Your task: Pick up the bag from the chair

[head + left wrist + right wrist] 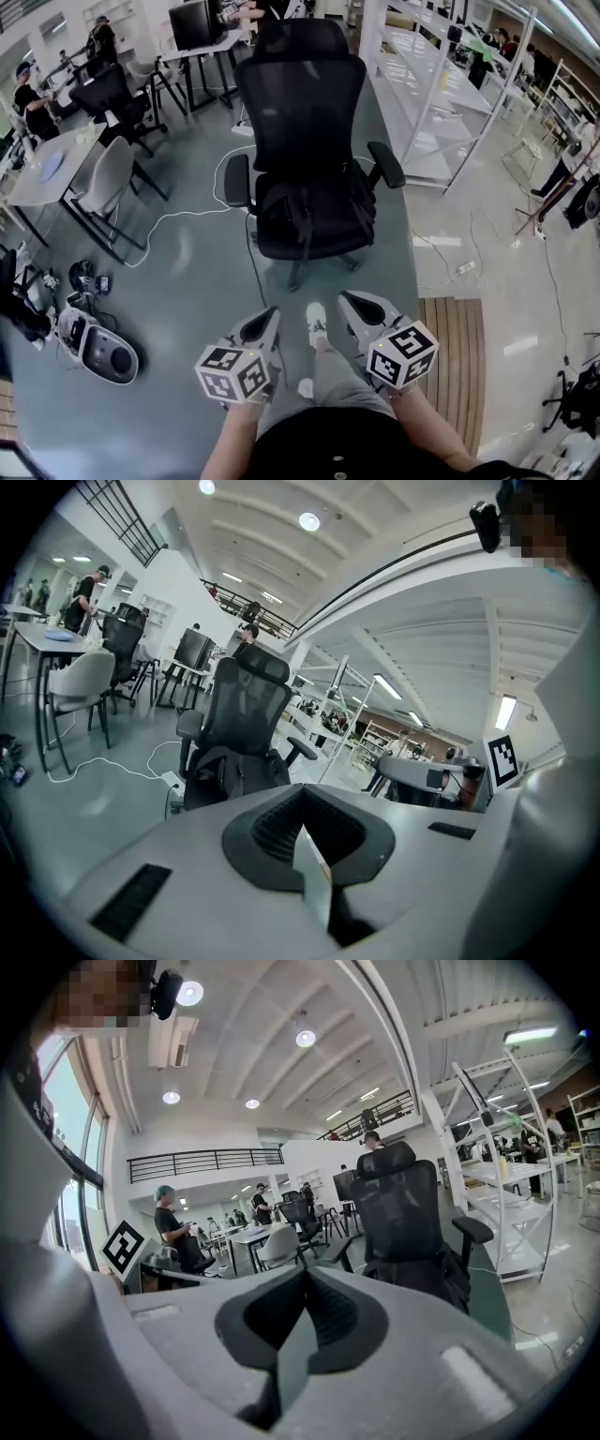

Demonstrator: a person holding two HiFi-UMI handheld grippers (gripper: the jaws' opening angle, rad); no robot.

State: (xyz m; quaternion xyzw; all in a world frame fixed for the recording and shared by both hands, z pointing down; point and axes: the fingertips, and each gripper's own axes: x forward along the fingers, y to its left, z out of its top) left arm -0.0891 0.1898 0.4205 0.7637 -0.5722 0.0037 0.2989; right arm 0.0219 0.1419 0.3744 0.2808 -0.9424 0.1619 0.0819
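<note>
Black bag (314, 211) on the seat of the black mesh office chair (305, 103), centre of head view, slumped against the backrest between the two armrests. Seen in both gripper views too, same spot on the seat. White cable (178, 217) looping over the floor left of the chair base. White shelving rack (441, 84) upper right, table (52, 169) with a grey chair upper left, loose gear on the floor lower left. Well below the chair, lower centre: left gripper (271, 314) and right gripper (345, 298), side by side, both aimed toward the chair, clear of the bag. White shoe (317, 323) between them. Left fingers (267, 832) pressed together, nothing held. Right fingers (253, 1321) likewise closed and empty.
</note>
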